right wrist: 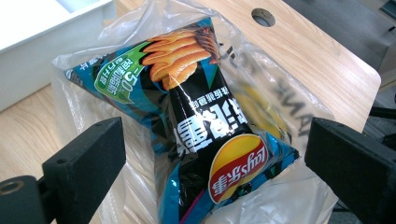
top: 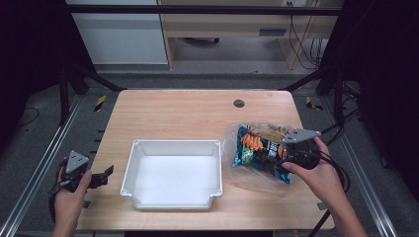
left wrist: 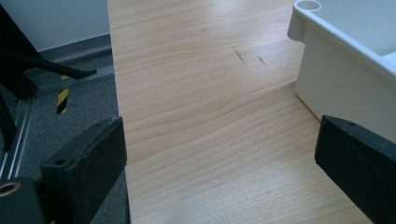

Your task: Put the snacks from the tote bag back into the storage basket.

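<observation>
Right gripper wide open over chip bag inside clear plastic bag, ready to grab. Left gripper wide open, empty, waiting beside white bin.

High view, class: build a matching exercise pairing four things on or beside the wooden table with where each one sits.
Things:
1. white rectangular plastic bin
2. black and blue crisp packet in a clear plastic bag
3. left gripper
4. small round dark hole in the tabletop

Places:
A. far side of the table
B. under the right gripper
C. middle of the table's near half
D. off the table's left edge

Pairs: 1-C, 2-B, 3-D, 4-A
</observation>
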{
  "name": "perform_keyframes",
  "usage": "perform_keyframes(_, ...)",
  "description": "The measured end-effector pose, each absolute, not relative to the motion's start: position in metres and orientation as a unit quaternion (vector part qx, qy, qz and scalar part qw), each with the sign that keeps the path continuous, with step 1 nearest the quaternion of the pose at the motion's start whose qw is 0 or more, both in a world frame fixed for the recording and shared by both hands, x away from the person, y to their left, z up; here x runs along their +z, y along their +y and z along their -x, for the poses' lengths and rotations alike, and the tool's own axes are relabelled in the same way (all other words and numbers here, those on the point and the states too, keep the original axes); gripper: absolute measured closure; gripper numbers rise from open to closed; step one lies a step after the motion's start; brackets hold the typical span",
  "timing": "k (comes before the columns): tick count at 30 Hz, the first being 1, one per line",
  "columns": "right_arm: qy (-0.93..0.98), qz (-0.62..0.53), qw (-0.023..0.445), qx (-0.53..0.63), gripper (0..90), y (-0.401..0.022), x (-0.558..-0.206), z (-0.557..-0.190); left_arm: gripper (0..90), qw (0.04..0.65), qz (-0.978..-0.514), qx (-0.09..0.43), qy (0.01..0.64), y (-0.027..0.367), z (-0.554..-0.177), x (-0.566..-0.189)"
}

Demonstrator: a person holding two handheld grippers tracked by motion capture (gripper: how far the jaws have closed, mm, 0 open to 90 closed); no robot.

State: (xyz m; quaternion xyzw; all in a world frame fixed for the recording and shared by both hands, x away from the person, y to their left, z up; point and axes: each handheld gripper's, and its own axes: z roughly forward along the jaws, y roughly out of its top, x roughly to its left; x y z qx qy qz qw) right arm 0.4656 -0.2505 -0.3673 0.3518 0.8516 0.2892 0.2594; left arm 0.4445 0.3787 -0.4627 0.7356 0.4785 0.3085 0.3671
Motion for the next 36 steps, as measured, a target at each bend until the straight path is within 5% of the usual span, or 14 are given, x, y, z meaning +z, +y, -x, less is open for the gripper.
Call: perform_keyframes(36, 0.91, -0.291, 0.175, 0.238, 6.4, -0.241, -0.382, -0.53, 2.1, 0.36, -0.741, 0.307, 0.477, 0.379, -0.445, -0.464)
